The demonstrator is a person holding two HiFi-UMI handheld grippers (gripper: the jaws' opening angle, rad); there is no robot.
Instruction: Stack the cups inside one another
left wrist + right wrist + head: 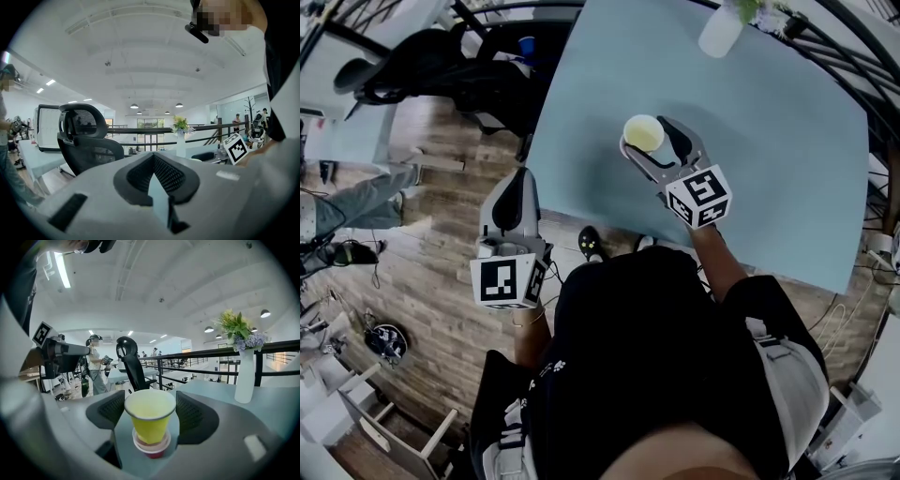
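A yellow cup [644, 133] stands upright, nested in a red cup [151, 447] of which only the rim and base show in the right gripper view. The pair rests on the pale blue table [769, 159], near its front edge. My right gripper [650, 136] holds the yellow cup [150, 416] between its pads, which touch the rim on both sides. My left gripper [522, 180] hangs off the table's left edge over the wooden floor. It is shut, and its pads [173, 176] have nothing between them.
A white vase [720, 30] with flowers stands at the table's far edge. A black office chair [441, 56] sits beyond the table's left side, seen close in the left gripper view. A person [96, 364] stands on the floor to the left.
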